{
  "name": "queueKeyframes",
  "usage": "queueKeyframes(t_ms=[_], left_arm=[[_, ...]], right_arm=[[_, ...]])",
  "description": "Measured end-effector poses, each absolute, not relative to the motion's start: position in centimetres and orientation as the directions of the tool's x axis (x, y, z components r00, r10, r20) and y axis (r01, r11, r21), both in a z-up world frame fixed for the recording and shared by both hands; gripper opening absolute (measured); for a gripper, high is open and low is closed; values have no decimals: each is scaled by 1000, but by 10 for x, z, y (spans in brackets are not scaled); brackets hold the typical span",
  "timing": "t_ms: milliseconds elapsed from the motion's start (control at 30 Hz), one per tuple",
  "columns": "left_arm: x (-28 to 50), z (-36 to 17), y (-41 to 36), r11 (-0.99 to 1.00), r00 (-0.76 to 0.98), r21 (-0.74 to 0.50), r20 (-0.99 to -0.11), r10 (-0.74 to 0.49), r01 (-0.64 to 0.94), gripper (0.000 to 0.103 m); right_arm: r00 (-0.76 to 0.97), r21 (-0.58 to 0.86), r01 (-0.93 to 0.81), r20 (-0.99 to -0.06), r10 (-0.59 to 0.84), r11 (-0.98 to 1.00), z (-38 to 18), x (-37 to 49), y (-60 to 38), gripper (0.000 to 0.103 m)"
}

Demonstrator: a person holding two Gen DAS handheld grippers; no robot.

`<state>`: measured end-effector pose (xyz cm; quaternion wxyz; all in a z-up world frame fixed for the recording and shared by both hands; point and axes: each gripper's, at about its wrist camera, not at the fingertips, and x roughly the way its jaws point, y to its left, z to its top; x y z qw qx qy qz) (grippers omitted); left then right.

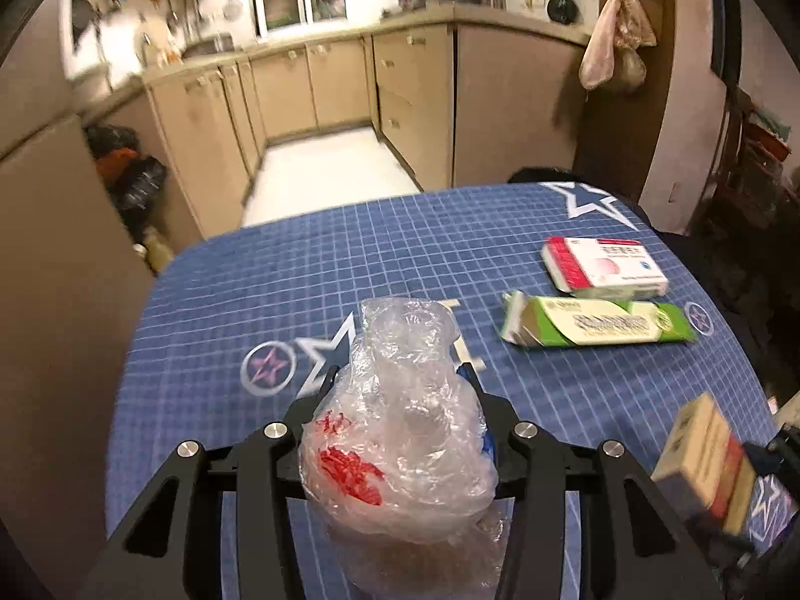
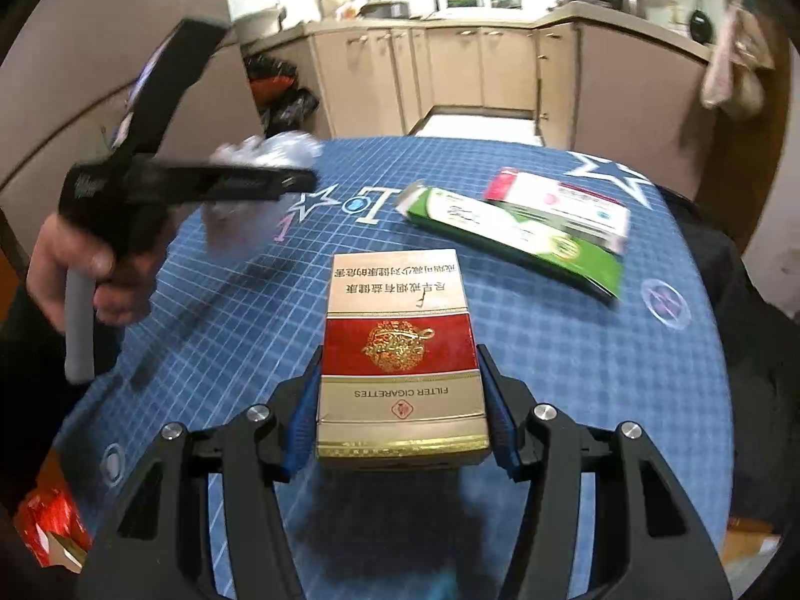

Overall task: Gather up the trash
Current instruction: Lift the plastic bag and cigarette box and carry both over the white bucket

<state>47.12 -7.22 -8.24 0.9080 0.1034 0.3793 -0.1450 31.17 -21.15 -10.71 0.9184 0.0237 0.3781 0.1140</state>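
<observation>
Cigarette pack [image 2: 402, 355] between right tongs [image 2: 400, 375], plastic bag [image 1: 400, 415] between left tongs [image 1: 400, 385].

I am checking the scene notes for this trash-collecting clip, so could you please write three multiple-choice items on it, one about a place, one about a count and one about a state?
1. Where does the green carton lie?
A. On the blue grid mat, beside the red-and-white box
B. On the kitchen floor
C. Inside the left claw

2. How many boxes lie loose on the mat, held by no claw?
A. None
B. Two
C. Four

3. What is the right claw doing?
A. Standing open over bare mat
B. Gripping the cigarette pack
C. Gripping the plastic bag

Answers:
1 A, the carton rests on the mat next to the red-and-white box.
2 B, only the carton and that box lie free.
3 B, its blue pads press both sides of the cigarette pack, while the left claw holds the crumpled plastic bag.
</observation>
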Motion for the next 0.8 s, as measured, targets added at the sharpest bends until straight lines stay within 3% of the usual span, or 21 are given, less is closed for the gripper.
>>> queueKeyframes(t_ms=[367, 800], left_arm=[[332, -50, -126, 917, 771, 156, -603, -205, 366, 46], [264, -47, -184, 894, 788, 166, -557, -262, 415, 46]], right_arm=[[780, 150, -2, -618, 95, 989, -86, 220, -268, 54], [819, 97, 110, -572, -35, 989, -75, 174, -306, 54]])
